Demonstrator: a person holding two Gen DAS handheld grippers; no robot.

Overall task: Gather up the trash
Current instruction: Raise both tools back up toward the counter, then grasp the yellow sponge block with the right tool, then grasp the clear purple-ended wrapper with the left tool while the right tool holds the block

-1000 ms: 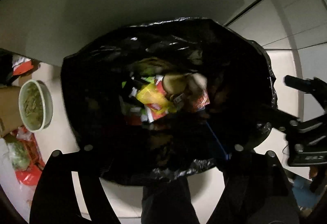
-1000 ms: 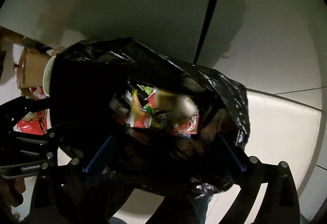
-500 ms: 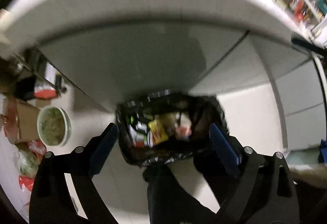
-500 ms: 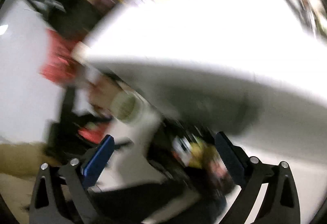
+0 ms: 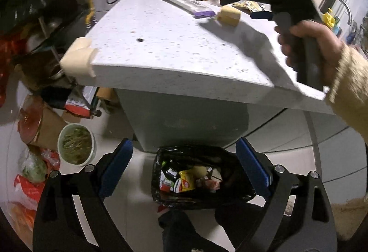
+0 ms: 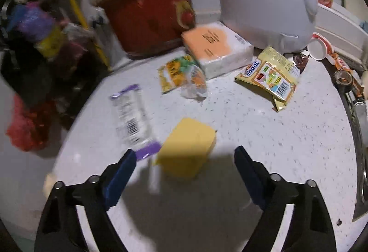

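Below the left gripper (image 5: 184,169), whose jaws stand wide apart and empty, a black trash bag (image 5: 202,196) full of wrappers sits on the floor against the counter (image 5: 174,44). Ahead of the right gripper (image 6: 184,164), a yellow block (image 6: 187,150) lies on the counter between its closing jaws, untouched. A purple-edged wrapper (image 6: 132,116) lies left of it; a snack packet (image 6: 269,77) lies farther ahead, right.
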